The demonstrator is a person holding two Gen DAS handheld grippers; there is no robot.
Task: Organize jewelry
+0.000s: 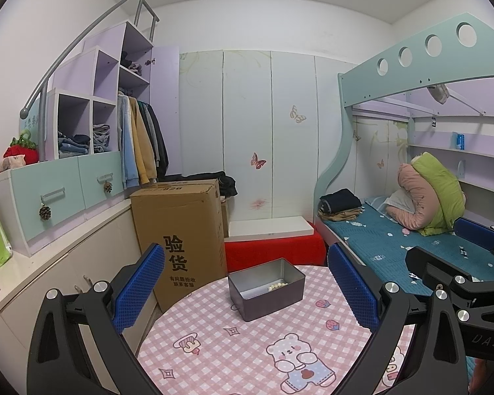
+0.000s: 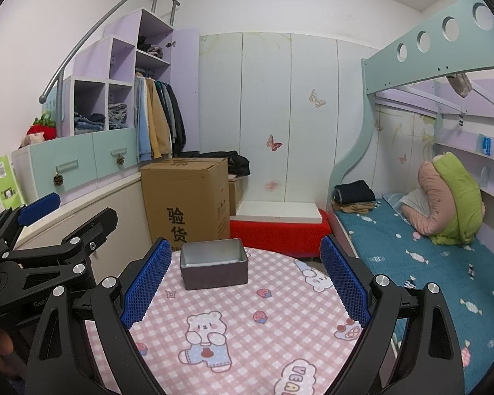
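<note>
Both claws, left (image 1: 247,288) and right (image 2: 245,278), spread wide above tin (image 1: 266,291) with bead string (image 1: 277,285).

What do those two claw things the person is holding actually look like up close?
Both tongs look alike: the left tongs and right tongs have glossy black frames branching into two arms, studded with round silver bolts. Each fingertip wears a bright blue pad with a fine waffle-grid texture. White lettering marks the bodies, partly unreadable. No cables show.

One round table (image 1: 247,355). One metal tin (image 1: 266,288) on it, holding one string of pale beads (image 1: 277,285). One cardboard box (image 1: 181,227) far left. Two claws, left claw (image 1: 247,291) and right claw (image 2: 245,279), each spread wide.
</note>
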